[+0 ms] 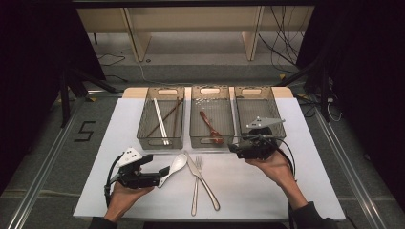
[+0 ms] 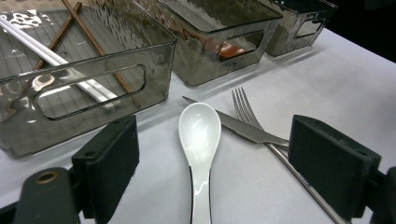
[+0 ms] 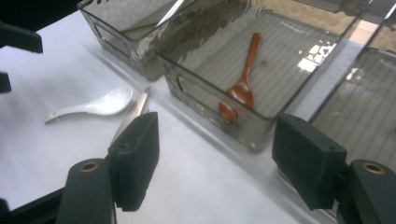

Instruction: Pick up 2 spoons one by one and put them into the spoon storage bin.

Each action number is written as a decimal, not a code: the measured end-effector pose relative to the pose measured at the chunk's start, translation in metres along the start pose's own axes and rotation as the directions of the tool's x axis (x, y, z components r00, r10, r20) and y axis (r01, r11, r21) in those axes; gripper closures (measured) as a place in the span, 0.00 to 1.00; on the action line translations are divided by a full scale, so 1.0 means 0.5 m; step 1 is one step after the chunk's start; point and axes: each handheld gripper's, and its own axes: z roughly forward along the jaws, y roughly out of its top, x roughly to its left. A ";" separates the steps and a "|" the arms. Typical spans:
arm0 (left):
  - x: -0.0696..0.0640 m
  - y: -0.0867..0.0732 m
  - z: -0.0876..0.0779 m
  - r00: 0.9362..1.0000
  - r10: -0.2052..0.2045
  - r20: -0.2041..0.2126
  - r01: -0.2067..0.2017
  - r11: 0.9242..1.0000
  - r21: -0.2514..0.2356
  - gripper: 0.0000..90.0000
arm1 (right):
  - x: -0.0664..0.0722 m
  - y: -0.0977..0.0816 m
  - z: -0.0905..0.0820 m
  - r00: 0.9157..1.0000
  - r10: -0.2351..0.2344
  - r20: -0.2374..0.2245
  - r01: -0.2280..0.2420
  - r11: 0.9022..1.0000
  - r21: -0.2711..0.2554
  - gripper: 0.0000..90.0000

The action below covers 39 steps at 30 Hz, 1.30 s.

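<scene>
A white ceramic spoon [image 1: 176, 164] [image 2: 200, 135] [image 3: 93, 106] lies on the white table cover [image 1: 248, 191], bowl toward the bins. My left gripper [image 1: 161, 175] [image 2: 215, 144] is open and low over the table. Its two black jaws stand wide on either side of the spoon's handle without touching it. My right gripper [image 1: 232, 148] [image 3: 219, 140] is open with nothing between its jaws. It hovers in front of the middle bin [image 1: 211, 143] [image 3: 205, 109], which holds a brown wooden spoon [image 1: 211, 128] [image 3: 243, 88].
A knife [image 1: 210, 193] [image 2: 243, 130] and a fork [image 1: 195, 195] [image 2: 245, 109] lie crossed just right of the white spoon. The left bin [image 1: 160, 143] [image 2: 93, 93] holds white and brown chopsticks [image 1: 161, 121]. The right bin [image 1: 253, 102] stands beside the middle one.
</scene>
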 end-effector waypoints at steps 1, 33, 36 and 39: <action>0.000 0.000 0.000 1.000 -0.001 0.000 0.001 1.000 0.004 0.18 | 0.000 -0.008 -0.003 1.000 0.004 -0.001 -0.004 1.000 -0.003 0.36; 0.001 0.022 0.058 1.000 0.003 -0.029 0.006 0.949 0.314 0.20 | 0.032 -0.159 -0.070 0.998 0.060 -0.031 -0.063 0.994 -0.085 0.33; -0.003 0.022 0.069 0.999 0.022 -0.040 -0.007 0.934 0.356 0.21 | 0.034 -0.168 -0.073 0.998 0.061 -0.026 -0.062 0.995 -0.082 0.33; -0.007 0.024 0.077 0.998 0.040 -0.047 -0.018 0.918 0.395 0.23 | 0.036 -0.175 -0.074 0.998 0.063 -0.023 -0.064 0.995 -0.074 0.33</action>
